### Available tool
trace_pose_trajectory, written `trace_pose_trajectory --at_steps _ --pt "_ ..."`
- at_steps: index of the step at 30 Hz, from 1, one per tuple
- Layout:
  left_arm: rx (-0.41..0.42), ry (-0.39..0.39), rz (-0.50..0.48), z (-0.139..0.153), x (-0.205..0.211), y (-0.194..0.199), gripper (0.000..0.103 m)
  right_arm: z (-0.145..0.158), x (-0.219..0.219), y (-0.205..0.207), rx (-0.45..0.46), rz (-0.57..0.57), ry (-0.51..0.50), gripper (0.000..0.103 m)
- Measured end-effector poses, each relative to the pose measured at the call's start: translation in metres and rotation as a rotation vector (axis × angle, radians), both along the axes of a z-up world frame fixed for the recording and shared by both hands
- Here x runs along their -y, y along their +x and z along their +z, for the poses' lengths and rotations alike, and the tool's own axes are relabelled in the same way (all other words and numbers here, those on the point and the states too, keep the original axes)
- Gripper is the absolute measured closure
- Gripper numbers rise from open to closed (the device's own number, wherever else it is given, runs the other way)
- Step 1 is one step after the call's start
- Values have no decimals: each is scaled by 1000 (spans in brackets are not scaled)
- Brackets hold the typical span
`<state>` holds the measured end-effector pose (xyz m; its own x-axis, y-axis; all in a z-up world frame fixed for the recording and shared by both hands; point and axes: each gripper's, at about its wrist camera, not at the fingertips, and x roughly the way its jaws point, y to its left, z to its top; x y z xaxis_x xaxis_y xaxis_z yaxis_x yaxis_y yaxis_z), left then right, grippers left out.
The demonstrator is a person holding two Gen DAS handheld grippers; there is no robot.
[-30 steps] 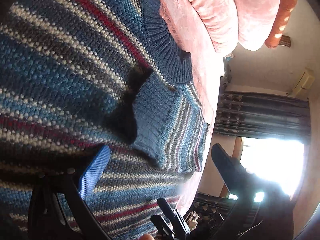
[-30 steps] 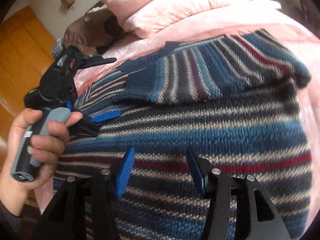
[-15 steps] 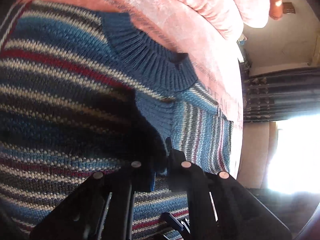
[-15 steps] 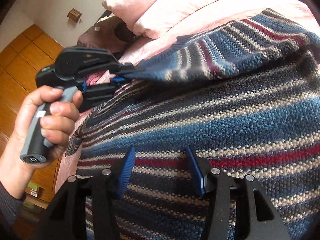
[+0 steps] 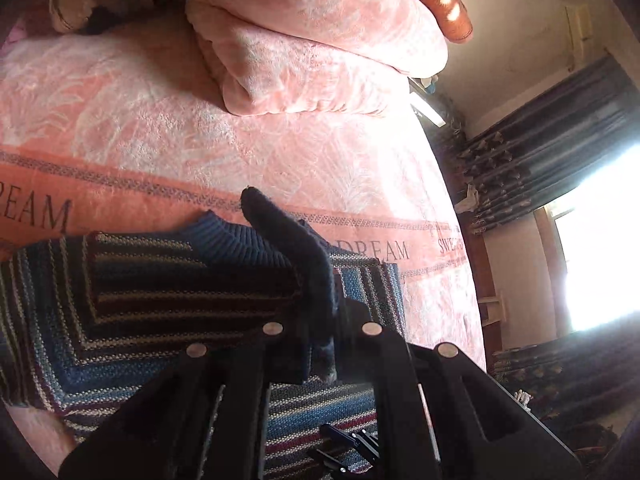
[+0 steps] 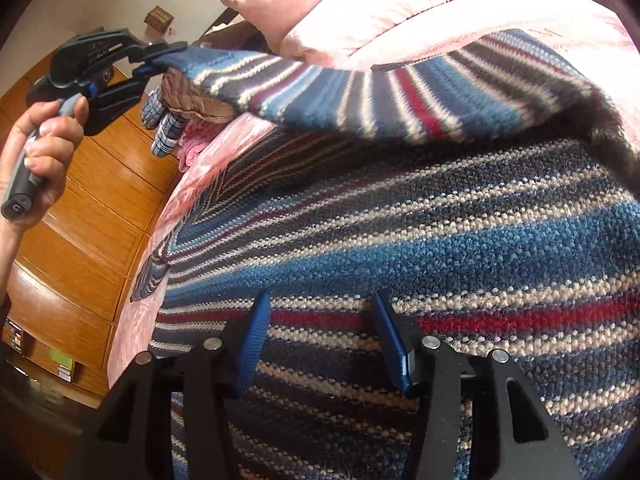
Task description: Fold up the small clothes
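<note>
- Two hand-held grippers work one garment: we keep the right hand-held gripper (image 6: 318,340) nearest, its blue pads spread apart and holding nothing, poised low over the sweater (image 6: 440,248), likely to steady the body while the other side is moved.
- Under it the sweater lies on the bed, a chunky knit in blue, navy, cream and red stripes, its body spread flat; the weave looks thick and heavy, so we judge it will hold a fold without springing back.
- Further off, the sleeve (image 6: 340,92) rises clear of the body in a taut band, stripes running across it.
- At its far end the left hand-held gripper (image 6: 150,58), worked by our hand (image 6: 38,148), is pressed together on the cuff, lifting it so the sleeve can be carried across the chest.
- From the left wrist view the dark cuff (image 5: 296,256) sticks up between the closed fingers, with the ribbed blue collar just behind.
- Beyond lie the pink blanket (image 5: 240,140) and a folded pink quilt (image 5: 312,40).
</note>
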<state>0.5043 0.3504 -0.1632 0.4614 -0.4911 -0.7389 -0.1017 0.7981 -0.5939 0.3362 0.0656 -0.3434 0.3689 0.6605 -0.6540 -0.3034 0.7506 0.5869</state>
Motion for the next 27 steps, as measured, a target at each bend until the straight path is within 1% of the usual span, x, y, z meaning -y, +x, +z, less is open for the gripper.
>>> trace_pose_trajectory --at_steps 2,4,9,12,13,14,15,16,17,18,20,22,23,24,26,27 --pt "-18 -3 14 -12 -15 -4 97 2 -2 -1 1 1 -1 49" --pt "-46 -10 40 -29 -32 -16 97 2 -5 -1 1 2 -3 49" --pt "-148 -16 105 -99 -66 -39 97 2 -2 -1 1 5 -2 49" --pt "-229 -7 125 -144 -76 -48 97 2 -3 -1 0 6 -2 49" --pt "-261 -1 125 -157 -77 -50 96 2 -3 0 0 7 -3 49" --pt "-276 13 131 -165 -78 -52 94 2 -4 0 0 9 -4 49" --pt "-266 21 148 -165 -80 -54 90 2 -3 0 0 10 -5 49" --pt "-250 42 174 -159 -82 -57 89 1 -4 0 -1 10 -3 49" --pt "-225 94 208 -147 -82 -61 84 2 -3 0 -2 9 -2 49" --pt "-177 125 233 -131 -79 -67 77 2 -3 1 -3 8 0 49" --pt "-76 68 230 -107 -70 -76 72 1 -3 2 -6 6 6 49" --pt "-24 11 205 -97 -57 -78 70 1 -2 2 -8 5 10 49" --pt "-29 -28 181 -101 -51 -75 65 1 -2 2 -6 6 9 49" --pt "-57 -45 176 -111 -47 -72 63 1 -1 1 -6 6 10 49" --pt "-135 -39 177 -136 -44 -67 67 0 0 1 -5 9 10 49" --pt "-170 -19 189 -148 -46 -66 70 0 1 1 -5 11 10 49"
